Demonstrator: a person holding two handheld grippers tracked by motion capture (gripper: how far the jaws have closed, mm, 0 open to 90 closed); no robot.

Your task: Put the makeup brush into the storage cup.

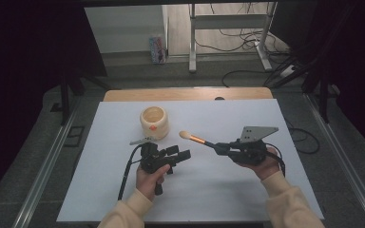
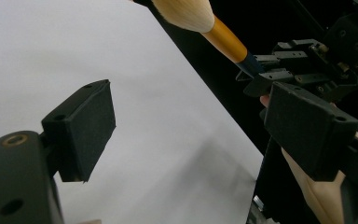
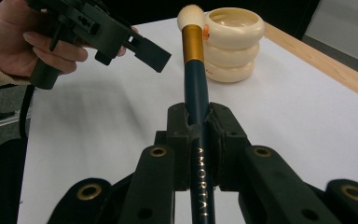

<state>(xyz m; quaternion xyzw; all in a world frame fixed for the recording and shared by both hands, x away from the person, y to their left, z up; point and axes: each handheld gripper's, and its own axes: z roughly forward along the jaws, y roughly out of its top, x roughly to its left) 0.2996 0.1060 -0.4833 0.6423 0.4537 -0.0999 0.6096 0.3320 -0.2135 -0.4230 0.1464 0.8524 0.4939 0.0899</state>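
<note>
Makeup brush: clamped by its dark handle in our right tool, bristles near the cream pot. Our left tool, beside the pot, stands apart, empty.

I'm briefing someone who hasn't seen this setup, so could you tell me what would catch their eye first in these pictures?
First, the makeup brush, with its cream bristles, gold ferrule and dark handle, clamped in the right gripper and held above the middle of the white table. Just beyond its tip stands a cream ribbed cup, upright near the table's far side. The left gripper is open, with nothing between its pads, close to the brush head.
</note>
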